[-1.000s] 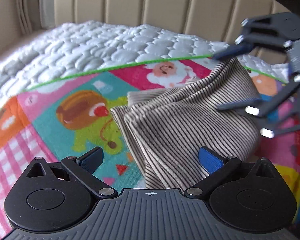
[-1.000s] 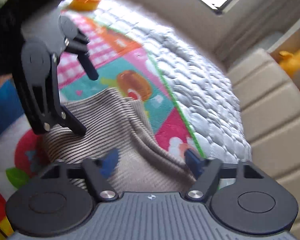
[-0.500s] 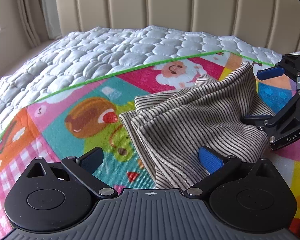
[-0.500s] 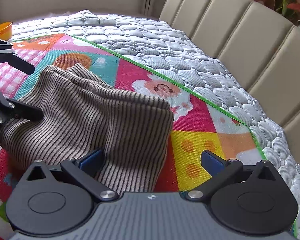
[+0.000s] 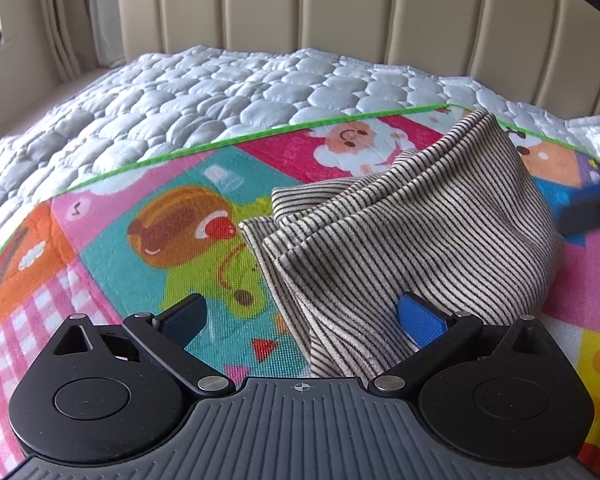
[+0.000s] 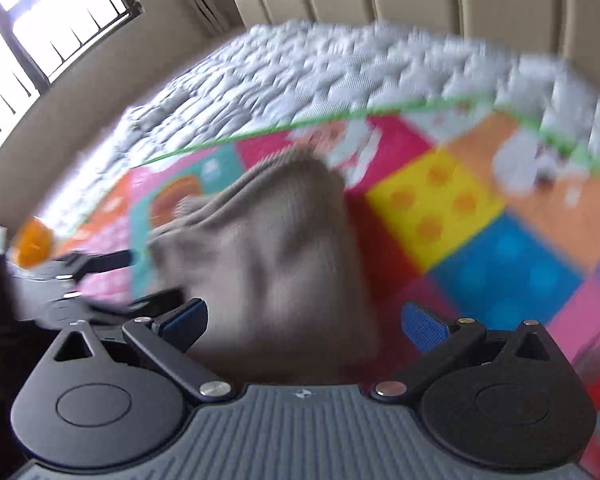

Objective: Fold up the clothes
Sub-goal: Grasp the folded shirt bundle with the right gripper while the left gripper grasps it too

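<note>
On the bright cartoon-printed play mat (image 5: 148,280) with its green piped edge lies a bunched beige garment with thin dark stripes (image 5: 412,232), heaped into a soft mound rather than lying flat. Its near hem spills down toward the left gripper (image 5: 300,316), whose black fingers with blue pads stand wide apart: the right-hand pad (image 5: 420,320) sits against the fabric, the other pad is over bare mat, and nothing is clamped. At the far right edge of the left wrist view a blurred blue-tipped part of the right gripper (image 5: 592,204) shows beside the garment.

The right wrist view is smeared by motion. It shows the right gripper's own jaws spread fully, released, with the striped mound between and ahead of them; whether either pad touches the cloth cannot be told through the blur. The left gripper appears at that view's left edge.

One container shows: a small orange bowl-like thing (image 6: 32,244), left of the mat in the right wrist view, too blurred to tell what is in it.

The mat is spread over a white quilted mattress cover (image 5: 220,96) on a bed. Behind stands a beige padded headboard with vertical channels (image 5: 340,4), with beige curtains (image 5: 60,12) at its left and a barred window (image 6: 40,32) letting in daylight.
</note>
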Tool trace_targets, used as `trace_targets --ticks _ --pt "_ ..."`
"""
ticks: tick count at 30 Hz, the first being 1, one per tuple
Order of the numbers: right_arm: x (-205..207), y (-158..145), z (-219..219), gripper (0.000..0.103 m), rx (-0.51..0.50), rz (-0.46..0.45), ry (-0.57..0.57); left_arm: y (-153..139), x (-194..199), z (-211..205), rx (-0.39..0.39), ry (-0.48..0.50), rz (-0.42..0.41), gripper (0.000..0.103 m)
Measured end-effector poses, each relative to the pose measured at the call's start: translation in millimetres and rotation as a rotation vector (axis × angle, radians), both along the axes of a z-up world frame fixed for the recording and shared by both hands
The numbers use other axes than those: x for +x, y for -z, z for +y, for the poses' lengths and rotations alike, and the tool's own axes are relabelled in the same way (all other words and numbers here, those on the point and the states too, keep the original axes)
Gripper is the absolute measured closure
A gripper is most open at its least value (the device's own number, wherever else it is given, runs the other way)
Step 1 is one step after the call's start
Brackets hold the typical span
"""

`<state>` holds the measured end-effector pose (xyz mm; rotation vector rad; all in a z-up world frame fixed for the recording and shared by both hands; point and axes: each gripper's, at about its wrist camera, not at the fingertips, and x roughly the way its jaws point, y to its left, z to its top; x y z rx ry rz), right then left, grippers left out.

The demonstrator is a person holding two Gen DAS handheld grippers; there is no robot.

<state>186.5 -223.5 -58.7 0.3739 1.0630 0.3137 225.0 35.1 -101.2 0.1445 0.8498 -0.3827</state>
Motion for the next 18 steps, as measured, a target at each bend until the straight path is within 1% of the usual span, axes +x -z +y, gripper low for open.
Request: trace_targets --ticks 2,4,6,7,8,10,11,12,13,17,18 --pt "-9 12 2 0.000 0.130 0.081 0.021 0 1 3 -0.019 -0.011 0.013 0.000" --pt "-6 26 8 0.004 0.198 0.131 0.068 -3 -1 5 -0.029 -0.011 0.012 0.000" --pt "-1 42 14 0.028 0.248 0.181 0.119 -9 -4 9 -0.037 -0.012 -0.002 0.000" --pt "2 50 17 0.033 0.273 0.206 0.144 -14 -6 13 -0.048 -0.016 -0.010 0.000" --pt "5 57 17 0.042 0.300 0.235 0.172 -20 -7 18 -0.075 -0.021 -0.019 0.000" --pt "12 68 13 0.044 0.354 0.286 0.228 -33 -5 26 -0.145 -0.025 -0.029 0.000" --pt "15 69 9 0.045 0.371 0.294 0.244 -39 -1 29 -0.184 -0.023 -0.028 0.000" --pt "18 68 7 0.046 0.371 0.287 0.251 -42 5 28 -0.203 -0.013 -0.029 0.000" --pt "22 63 4 0.046 0.338 0.253 0.245 -45 12 25 -0.213 0.002 -0.031 0.000" --pt "45 43 -7 0.047 0.155 0.075 0.222 -46 45 2 -0.175 0.057 -0.049 0.000" --pt "52 40 -10 0.046 0.117 0.035 0.217 -43 55 -3 -0.175 0.067 -0.041 0.000"
